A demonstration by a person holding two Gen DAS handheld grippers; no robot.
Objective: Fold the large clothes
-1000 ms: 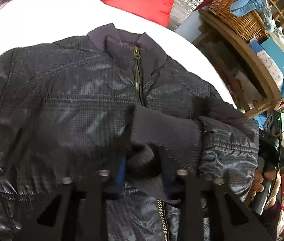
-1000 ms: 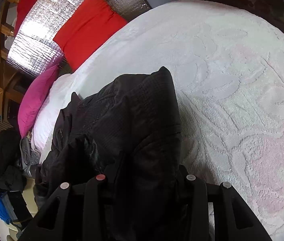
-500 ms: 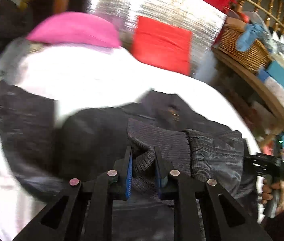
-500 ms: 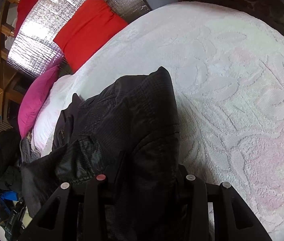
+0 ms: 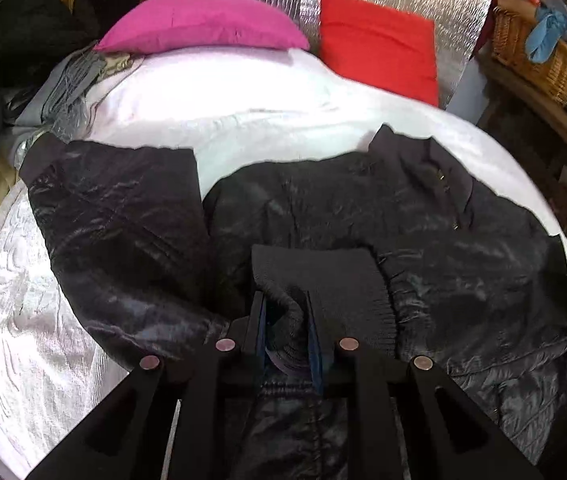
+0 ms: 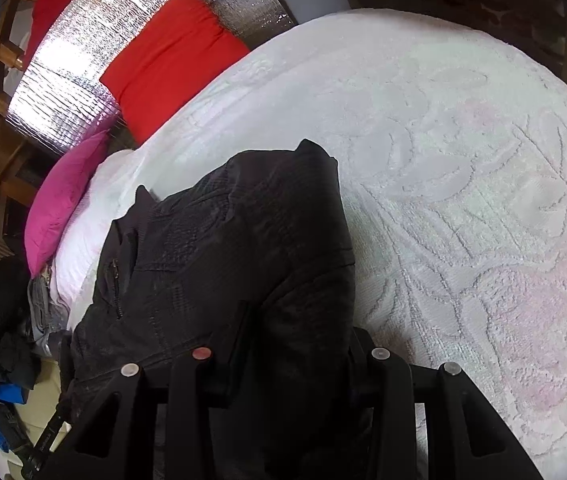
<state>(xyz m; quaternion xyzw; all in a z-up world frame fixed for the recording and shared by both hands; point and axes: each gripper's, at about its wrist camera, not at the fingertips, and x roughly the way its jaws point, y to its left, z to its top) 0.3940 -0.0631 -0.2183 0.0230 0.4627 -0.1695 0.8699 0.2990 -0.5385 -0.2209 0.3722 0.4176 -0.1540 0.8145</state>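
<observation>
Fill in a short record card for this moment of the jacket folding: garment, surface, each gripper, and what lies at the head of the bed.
garment: dark quilted jacket, zip front up
surface: white bedspread
left gripper: shut on knit sleeve cuff
right gripper: shut on a bunched jacket fold
head of bed: pink pillow, red pillow

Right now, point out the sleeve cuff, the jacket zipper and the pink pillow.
sleeve cuff (image 5: 323, 280), left wrist view, on the ribbed knit just ahead of the fingers.
jacket zipper (image 5: 449, 196), left wrist view, on the metal teeth below the collar.
pink pillow (image 5: 199, 20), left wrist view, middle of its top face.
</observation>
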